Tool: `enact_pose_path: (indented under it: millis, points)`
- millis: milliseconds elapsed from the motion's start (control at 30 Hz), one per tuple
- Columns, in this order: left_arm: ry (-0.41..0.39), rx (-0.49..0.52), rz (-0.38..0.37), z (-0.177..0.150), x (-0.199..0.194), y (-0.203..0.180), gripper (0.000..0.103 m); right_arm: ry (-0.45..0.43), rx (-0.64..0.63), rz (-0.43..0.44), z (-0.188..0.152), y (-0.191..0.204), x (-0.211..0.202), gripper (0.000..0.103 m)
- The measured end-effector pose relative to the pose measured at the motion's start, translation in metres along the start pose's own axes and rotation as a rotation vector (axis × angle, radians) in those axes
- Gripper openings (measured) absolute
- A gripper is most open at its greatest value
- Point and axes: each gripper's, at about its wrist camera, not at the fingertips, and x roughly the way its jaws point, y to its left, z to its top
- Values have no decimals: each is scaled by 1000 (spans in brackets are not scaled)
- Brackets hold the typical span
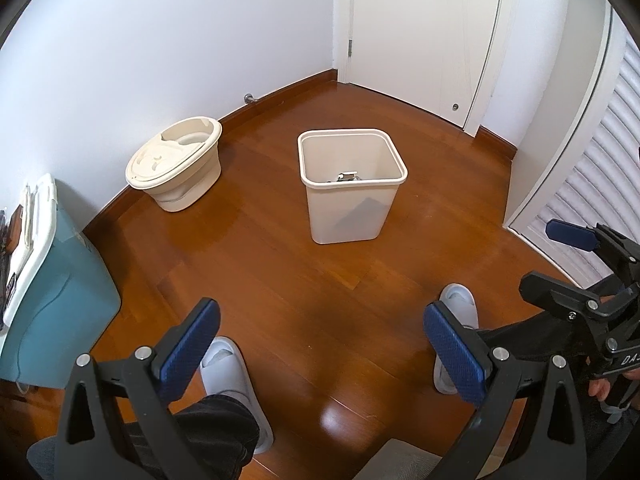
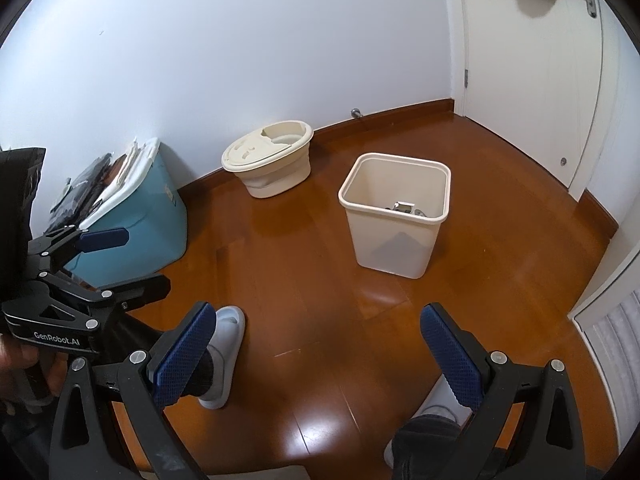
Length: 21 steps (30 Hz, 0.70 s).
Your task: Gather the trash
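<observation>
Left gripper (image 1: 322, 350): black frame, blue textured pads, lower foreground of the left wrist view; spread wide, nothing between the pads.
Right gripper (image 2: 316, 344): same build, lower foreground of the right wrist view; likewise spread wide and empty. Also seen at the right edge of the left view, jaws apart.
Pale slippers (image 1: 230, 372): on the person's feet, just behind the pads in both views, planted on the glossy brown wooden floor (image 1: 304, 280).
Blue plastic storage box with white lid (image 2: 140, 216): left side of the right view, against the wall, dark and white items piled on top.
Cream square plastic waste bin (image 1: 348, 200): centre of both views, standing upright and open on the floor, well apart from both grippers.
Trash in the bin (image 1: 346, 177): small dark and grey pieces at the bottom, near the front wall.
Cream round lidded bucket (image 1: 176, 164): upper left of centre, by the wall, near the bin but not touching.
White door (image 1: 420, 40): far top of the frame, shut, with a dark item hanging by the handle.
Step in hand, as judged: no loose trash visible on the floor, so probably scanning for more or finishing.
Doing it well: keep both claws wide, sweep the view along the skirting and beside the blue box before committing to a reach.
Hard to make out: what the pieces in the bin are; contents atop the blue box; floor behind the box and under the knees, cut off at the bottom edge.
</observation>
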Motion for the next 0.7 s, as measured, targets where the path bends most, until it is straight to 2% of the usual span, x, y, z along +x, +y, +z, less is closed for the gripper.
enact_pose_path:
  millis: [700]
  points:
    - [-3, -10, -12, 0, -1, 8, 103, 10, -20, -5, -4, 5, 4, 103]
